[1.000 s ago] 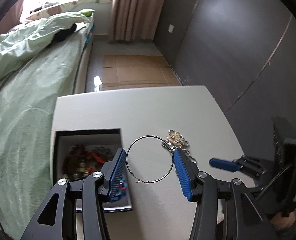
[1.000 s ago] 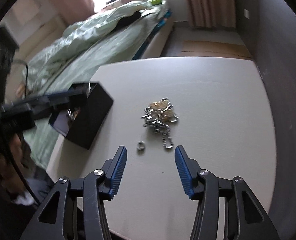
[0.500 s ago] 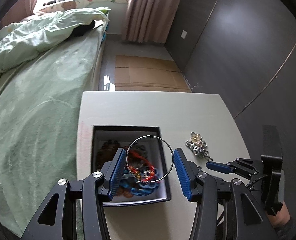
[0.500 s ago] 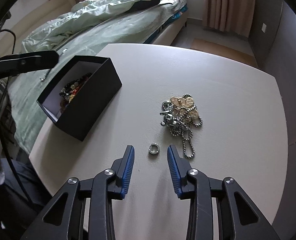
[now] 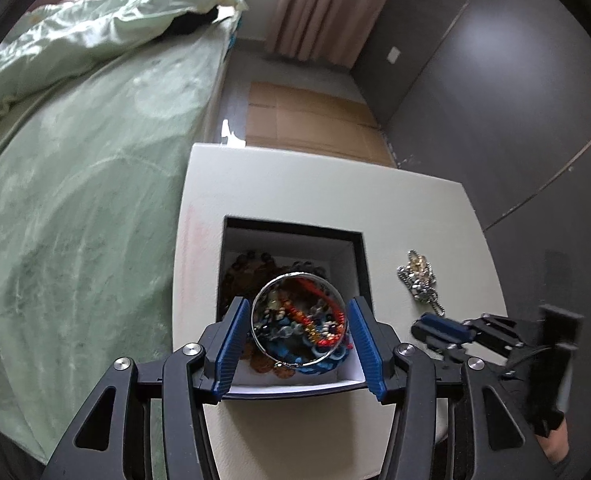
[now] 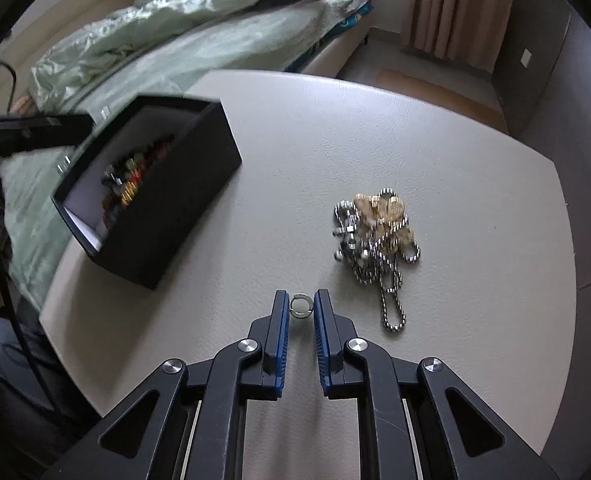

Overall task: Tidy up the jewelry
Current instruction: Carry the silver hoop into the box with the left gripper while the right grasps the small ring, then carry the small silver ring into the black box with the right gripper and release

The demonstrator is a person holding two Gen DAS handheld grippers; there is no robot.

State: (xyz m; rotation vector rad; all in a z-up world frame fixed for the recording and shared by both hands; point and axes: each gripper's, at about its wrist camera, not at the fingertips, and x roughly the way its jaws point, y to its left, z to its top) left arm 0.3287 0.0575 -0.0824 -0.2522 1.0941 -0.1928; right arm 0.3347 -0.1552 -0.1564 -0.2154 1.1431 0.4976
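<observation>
My left gripper [image 5: 298, 322] is shut on a large silver hoop [image 5: 257, 300] and holds it over the black jewelry box [image 5: 357, 264], which is full of coloured beads. My right gripper [image 6: 300, 307] has its jaws close around a small silver ring [image 6: 300, 306] on the white table [image 6: 475, 152]; the fingers look just apart from it. A tangle of silver and gold chains [image 6: 377, 230] lies to the ring's right, also seen in the left wrist view [image 5: 417, 278]. The box shows in the right wrist view [image 6: 167, 216].
A bed with a green cover [image 5: 75, 160] runs along the table's left side. A dark wall [image 5: 515, 80] stands to the right. Flattened cardboard [image 5: 307, 120] lies on the floor beyond the table. A cable [image 6: 3, 272] hangs at the left.
My left gripper carried the hoop from the table to above the box. My right gripper moved up to the small ring and narrowed its jaws around it.
</observation>
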